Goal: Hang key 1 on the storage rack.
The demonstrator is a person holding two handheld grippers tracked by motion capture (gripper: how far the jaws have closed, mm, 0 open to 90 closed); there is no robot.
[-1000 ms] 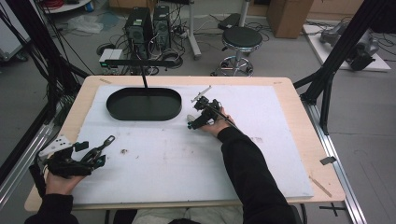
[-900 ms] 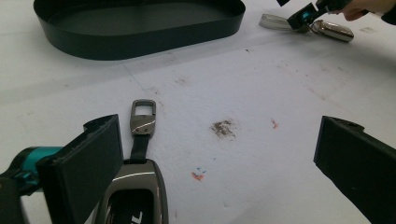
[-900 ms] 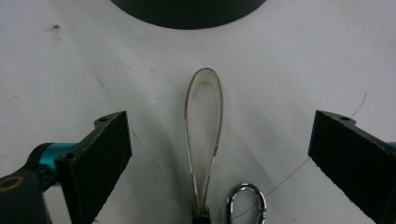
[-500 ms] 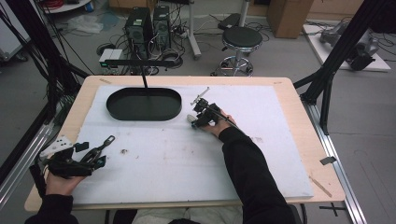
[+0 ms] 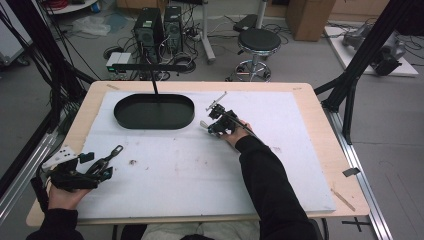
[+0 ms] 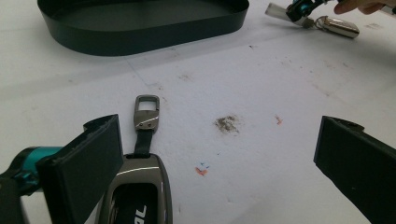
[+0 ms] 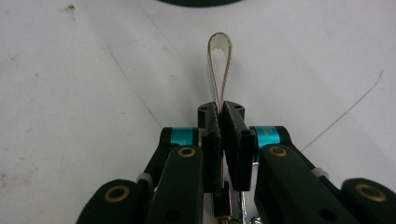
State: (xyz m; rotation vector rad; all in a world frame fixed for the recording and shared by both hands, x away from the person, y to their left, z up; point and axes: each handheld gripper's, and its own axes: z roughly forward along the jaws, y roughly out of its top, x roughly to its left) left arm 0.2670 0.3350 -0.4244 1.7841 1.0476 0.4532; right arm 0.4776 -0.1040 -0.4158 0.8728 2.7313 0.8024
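The strap loop (image 7: 219,70) is pinched between the fingers (image 7: 236,140) of the right gripper (image 7: 220,109), which have just been closing and now press flat on its two bands; the free end of the loop sticks out straight ahead of the fingertips, its long axis in line with them. In the left gripper view the loop shows as a pale tab with a small silver metal piece (image 6: 337,26) hanging off the same bunch, lying on the white surface (image 5: 300,130). All of this sits just to the right of the black oval tray (image 5: 154,111), near its right end, so the right hand (image 5: 235,131) is by far the nearer one to the tray and any carry into it is a short sideways one, in my judgement

The left gripper (image 5: 107,159) is well off from the tray, toward the person's side of the surface. Its fingers (image 6: 88,154) stand wide apart and hold nothing. A dark key fob (image 6: 137,189) lies flat just beside the left-hand finger in that view, its strap and metal buckle (image 6: 146,112) pointing away toward the tray
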